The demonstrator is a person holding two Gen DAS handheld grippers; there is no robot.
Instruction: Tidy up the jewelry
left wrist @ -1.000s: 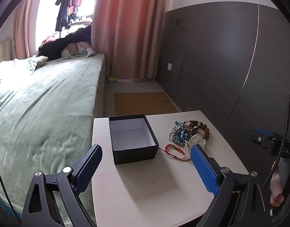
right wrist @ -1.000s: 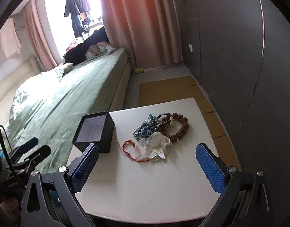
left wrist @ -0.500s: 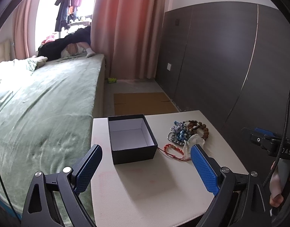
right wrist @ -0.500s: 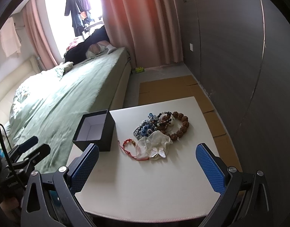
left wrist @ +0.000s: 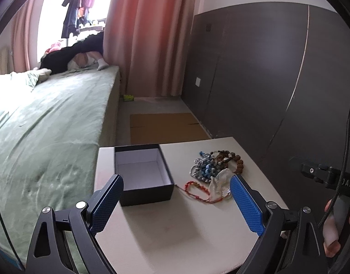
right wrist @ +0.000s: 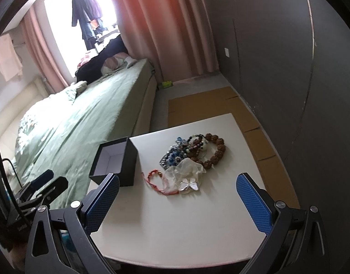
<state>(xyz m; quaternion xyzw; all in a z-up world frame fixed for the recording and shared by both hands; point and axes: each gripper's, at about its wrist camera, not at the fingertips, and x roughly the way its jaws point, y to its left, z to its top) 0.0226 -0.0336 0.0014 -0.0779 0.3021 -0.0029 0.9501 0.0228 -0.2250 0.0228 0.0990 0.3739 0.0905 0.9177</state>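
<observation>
One box (left wrist: 142, 173); one table (left wrist: 175, 228); two claws (jewelry heap (right wrist: 191, 155) uncountable).

The white desk (right wrist: 197, 223) carries an open black box (right wrist: 116, 159) at its left side and, apart from it, a heap of bracelets (right wrist: 193, 153) with a red cord (right wrist: 155, 179).

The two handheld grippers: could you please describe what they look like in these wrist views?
Both the left gripper and the right gripper have black angular frames with silver bolts and two flat pads covered in blue, finely textured material. A black cable runs along the right gripper, whose body bears white lettering.
</observation>
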